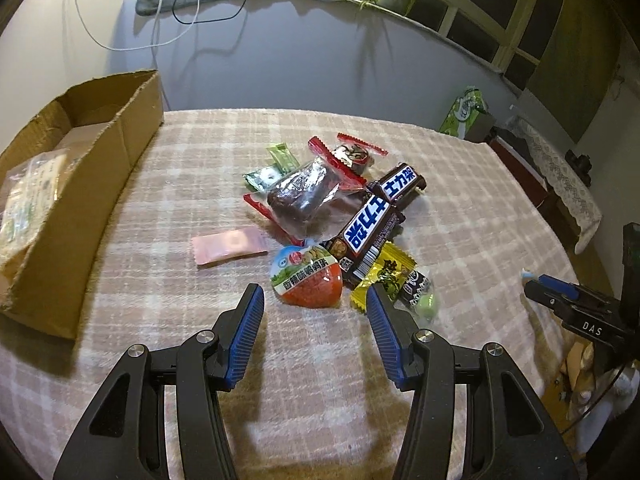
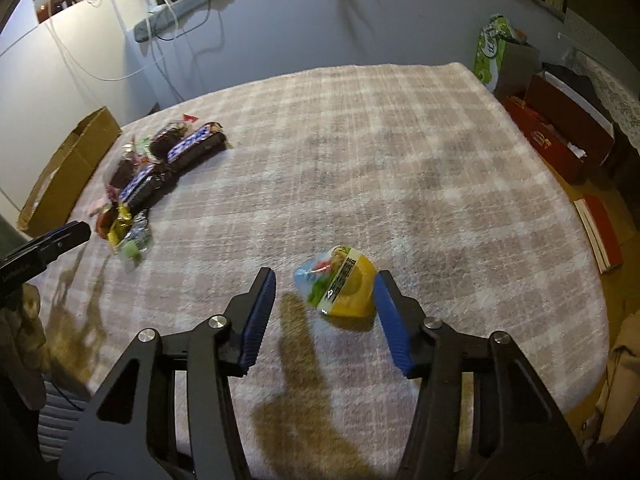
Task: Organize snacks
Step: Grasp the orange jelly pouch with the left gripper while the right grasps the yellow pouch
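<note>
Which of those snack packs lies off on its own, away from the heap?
The yellow domed pack, alone on the plaid cloth before the right gripper; the others crowd together near the cardboard box.

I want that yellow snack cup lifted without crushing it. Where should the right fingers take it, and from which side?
Probably across the rigid yellow body of the yellow snack cup, below its printed film lid, not on the lid. It lies tipped on the plaid blanket, alone, just ahead of the open right gripper, so come down from above and straddle its sides.

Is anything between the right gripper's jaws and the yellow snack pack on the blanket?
Nothing visible. The yellow snack pack lies alone on the checked blanket, just ahead of the open right gripper, close to its right-hand jaw.
</note>
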